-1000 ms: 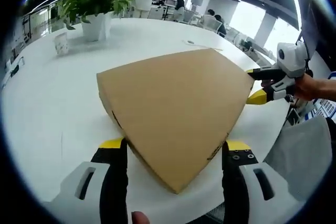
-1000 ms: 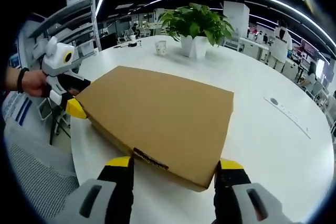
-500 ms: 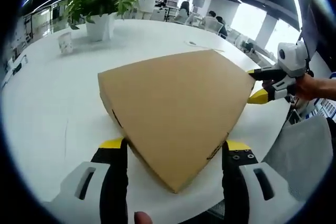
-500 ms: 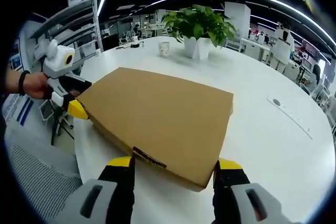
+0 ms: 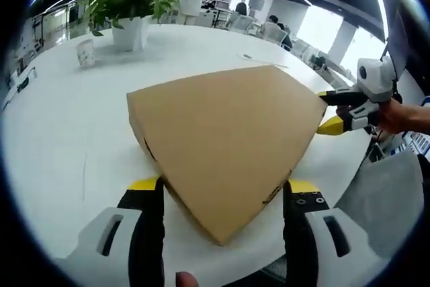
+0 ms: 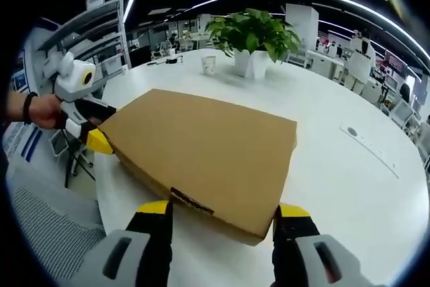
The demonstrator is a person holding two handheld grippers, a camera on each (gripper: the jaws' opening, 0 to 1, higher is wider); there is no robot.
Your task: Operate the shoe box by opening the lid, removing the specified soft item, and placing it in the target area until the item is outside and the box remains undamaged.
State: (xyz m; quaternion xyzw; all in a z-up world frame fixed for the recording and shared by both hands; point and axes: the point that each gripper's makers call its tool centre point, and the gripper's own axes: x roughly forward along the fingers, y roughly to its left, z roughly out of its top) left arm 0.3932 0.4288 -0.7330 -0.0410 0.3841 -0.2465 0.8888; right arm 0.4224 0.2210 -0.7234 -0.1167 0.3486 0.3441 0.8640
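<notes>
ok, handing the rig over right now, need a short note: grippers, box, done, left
Left gripper: open, fingers either side of one corner of the shoe box; whether they touch it cannot be told.
Right gripper: open, fingers straddling a box edge at another corner, holding nothing.
Shoe box: flat on the white table, lid closed, no damage visible. A potted plant and a paper cup stand beyond it.
Done: both grippers positioned at the box.
Left: lift the lid, take out the soft item (hidden inside), put it in the target area, which cannot be made out here.
</notes>
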